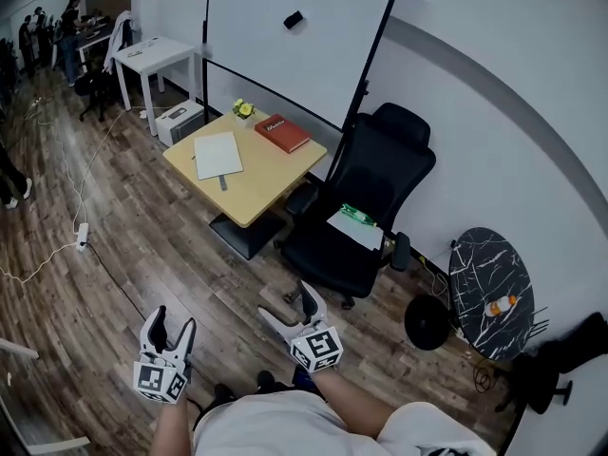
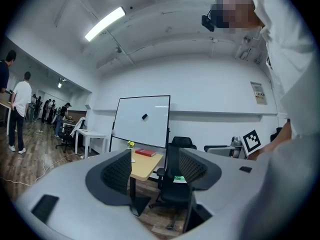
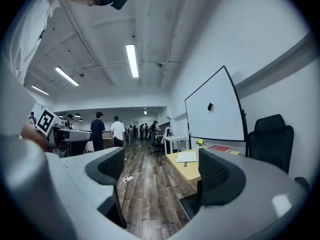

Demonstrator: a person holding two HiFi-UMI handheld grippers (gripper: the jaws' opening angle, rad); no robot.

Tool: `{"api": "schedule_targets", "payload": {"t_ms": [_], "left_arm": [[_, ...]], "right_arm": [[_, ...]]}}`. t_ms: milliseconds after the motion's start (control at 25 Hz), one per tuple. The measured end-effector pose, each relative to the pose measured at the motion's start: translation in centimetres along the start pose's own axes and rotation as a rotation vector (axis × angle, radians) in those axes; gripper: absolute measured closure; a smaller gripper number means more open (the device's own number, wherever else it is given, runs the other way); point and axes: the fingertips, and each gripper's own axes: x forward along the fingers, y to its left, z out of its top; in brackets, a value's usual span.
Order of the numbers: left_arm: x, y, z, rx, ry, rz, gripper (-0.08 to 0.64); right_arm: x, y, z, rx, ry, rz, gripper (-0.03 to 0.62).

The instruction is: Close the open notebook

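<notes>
One white notebook (image 1: pixel 218 154) lies flat on the left half of a light wooden table (image 1: pixel 271 177), far out from the person. From here it shows as a single pale sheet, and no writing on it can be read. Just on its near side lies a small grey pen-like thing (image 1: pixel 223 182). Along the table's far edge sit a red book (image 1: pixel 282 132), its cover print too small to read, and to its left a small yellow-green object (image 1: pixel 244 109).

Both grippers hang low and near, well apart from the table, over the floor. The left gripper (image 1: pixel 175 321) and the right gripper (image 1: pixel 290 304) each have their jaws spread wide with nothing between them. The black-and-white square markers on their cubes are the only clear print in sight.

Right of the table stands a black office chair (image 1: pixel 380 174) with a green-and-white packet (image 1: pixel 356 218) on its seat. Behind both is a whiteboard (image 1: pixel 275 46) on a black stand, with a black eraser (image 1: pixel 294 19) stuck on it. Further right, a round black marble-patterned side table (image 1: pixel 480 274) bears an orange-and-white bottle (image 1: pixel 499 305) lying on its side.

Dark wood planks make up the floor (image 1: pixel 142 245), crossed at left by white cables and a power strip (image 1: pixel 83 234). The wall (image 1: pixel 503 84) is white with a grey band. At far left stand a white table (image 1: pixel 157 57) and several people (image 1: pixel 43 31).
</notes>
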Motion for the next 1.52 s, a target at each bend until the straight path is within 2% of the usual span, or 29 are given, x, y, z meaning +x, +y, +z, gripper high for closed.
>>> {"api": "schedule_targets", "payload": {"t_ms": [560, 1000, 1520], "left_arm": [[1.3, -2.4, -1.1, -0.008, 0.025, 0.059, 0.276], [2.9, -3.8, -0.6, 0.021, 0.024, 0.038, 0.276], [7.4, -1.4, -2.0, -0.035, 0.027, 0.01, 0.276]], "right_arm": [[-2.0, -3.2, -0.8, -0.023, 0.011, 0.106, 0.121], [-2.3, -5.8, -1.4, 0.016, 0.014, 0.081, 0.121], [0.1, -8.5, -1.6, 0.06, 0.029, 0.06, 0.121]]}}
